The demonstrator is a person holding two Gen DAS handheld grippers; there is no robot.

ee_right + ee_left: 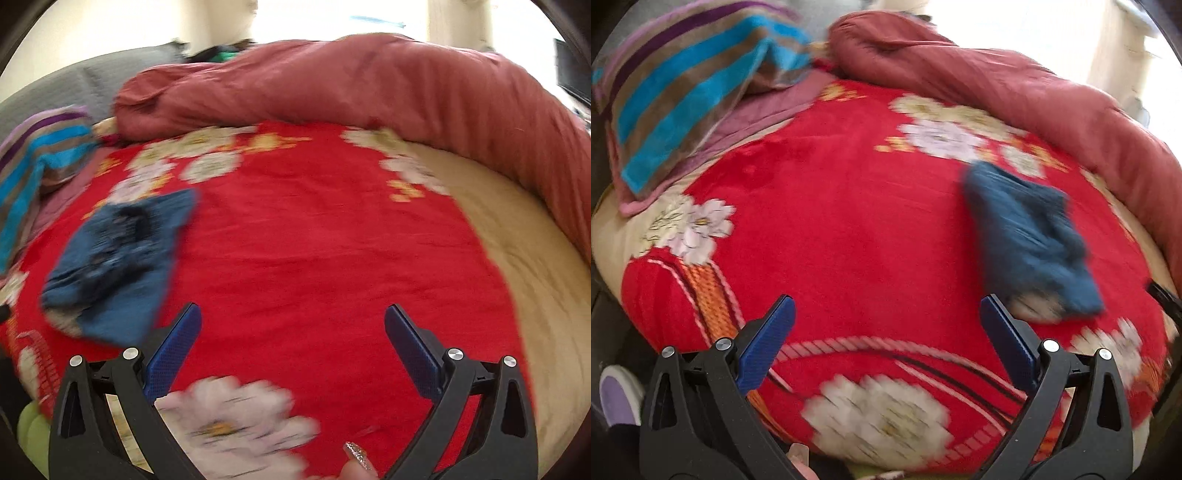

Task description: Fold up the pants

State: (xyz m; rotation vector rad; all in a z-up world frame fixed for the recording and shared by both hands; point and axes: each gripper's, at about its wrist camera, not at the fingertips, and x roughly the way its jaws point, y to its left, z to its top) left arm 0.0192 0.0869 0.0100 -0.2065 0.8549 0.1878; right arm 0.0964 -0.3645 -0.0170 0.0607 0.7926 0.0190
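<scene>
- Your left gripper [886, 306] and right gripper [291, 314] gape wide, holding nothing.
- Folded pants [1030, 236] lie at two o'clock on the blanket [831, 206].
- Quilt [1015, 85] bunches at twelve; striped pillow [683, 85] at ten.

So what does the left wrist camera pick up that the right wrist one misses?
Only the left wrist view shows a purple-and-white slipper at the lower left edge. Only the right wrist view shows the wide bare cream mattress, a grey surface behind, a glittery fingernail and something lime green. Both show the blue pants lying bundled on the red floral blanket, the striped cloth, the rust-red duvet, and an open, empty gripper each: left gripper, right gripper.
</scene>
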